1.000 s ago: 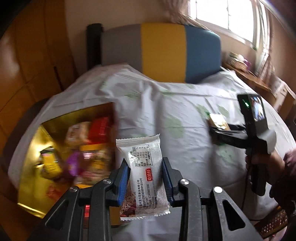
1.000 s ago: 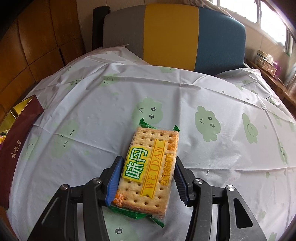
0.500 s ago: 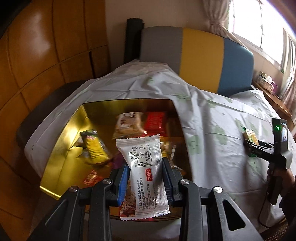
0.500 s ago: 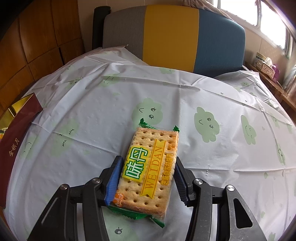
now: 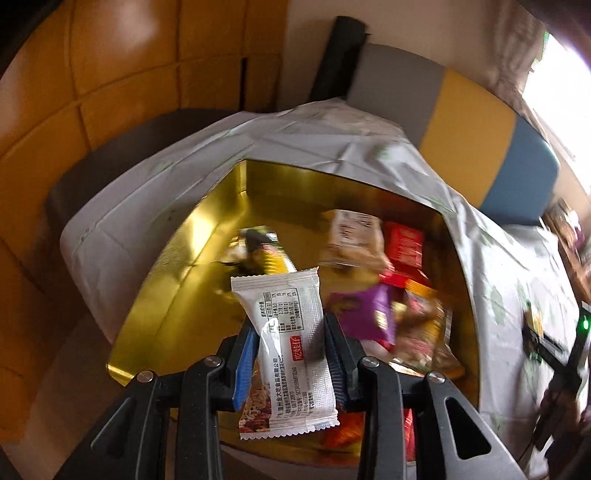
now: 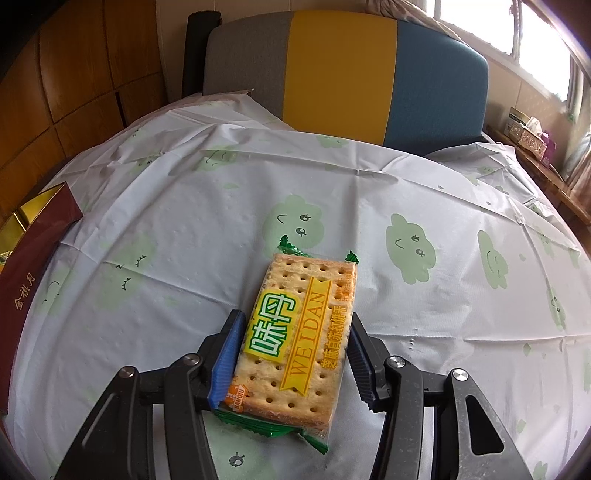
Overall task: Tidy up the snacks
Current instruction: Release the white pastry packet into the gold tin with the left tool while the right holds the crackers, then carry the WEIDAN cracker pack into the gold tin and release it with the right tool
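Tabletop gold box [image 5: 177, 295] full of mixed snack packets [image 5: 373, 280].

Window [image 6: 532, 33] daylight, gold box [image 5: 207, 236] glare, motion blur, fisheye warp

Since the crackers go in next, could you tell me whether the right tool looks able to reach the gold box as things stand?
Probably yes. The right tool grips the cracker pack, and only bare tablecloth lies between it and the gold box at the far left. The left tool hovers over the box with a white packet, so they could crowd.
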Demonstrator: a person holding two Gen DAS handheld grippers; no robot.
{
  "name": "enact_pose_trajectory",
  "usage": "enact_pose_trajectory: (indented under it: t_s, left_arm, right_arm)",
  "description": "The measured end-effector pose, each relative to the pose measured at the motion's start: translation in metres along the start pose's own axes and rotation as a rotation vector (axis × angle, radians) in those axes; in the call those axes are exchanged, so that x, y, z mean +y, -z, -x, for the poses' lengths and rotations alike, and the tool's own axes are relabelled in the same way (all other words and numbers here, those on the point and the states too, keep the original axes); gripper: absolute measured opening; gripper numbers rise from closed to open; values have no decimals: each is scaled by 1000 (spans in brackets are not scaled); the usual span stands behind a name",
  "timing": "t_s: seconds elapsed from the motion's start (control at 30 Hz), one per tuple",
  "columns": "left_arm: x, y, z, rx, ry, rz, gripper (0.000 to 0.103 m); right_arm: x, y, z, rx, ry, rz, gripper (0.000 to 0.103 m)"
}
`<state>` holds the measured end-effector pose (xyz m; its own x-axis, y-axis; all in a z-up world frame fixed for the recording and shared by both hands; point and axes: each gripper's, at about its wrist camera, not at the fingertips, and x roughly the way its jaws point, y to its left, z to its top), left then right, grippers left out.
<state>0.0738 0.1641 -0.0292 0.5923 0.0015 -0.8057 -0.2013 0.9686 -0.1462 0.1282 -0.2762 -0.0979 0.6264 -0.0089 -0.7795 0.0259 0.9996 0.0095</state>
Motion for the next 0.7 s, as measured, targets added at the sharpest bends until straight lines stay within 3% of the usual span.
enact_pose_trajectory:
  t_s: [0.2, 0.27, 0.7]
  left_arm:
    - [10, -1, -20, 46, -5, 13, 38]
    - [9, 3, -22, 55, -4, 12, 44]
    - [-7, 27, 7, -7, -127, -14, 44]
  right_arm:
    - [-1, 1, 0, -2, -4, -5, 54]
    - [-2, 1, 1, -3, -7, -7, 54]
    - [1, -1, 1, 12, 13, 1, 54]
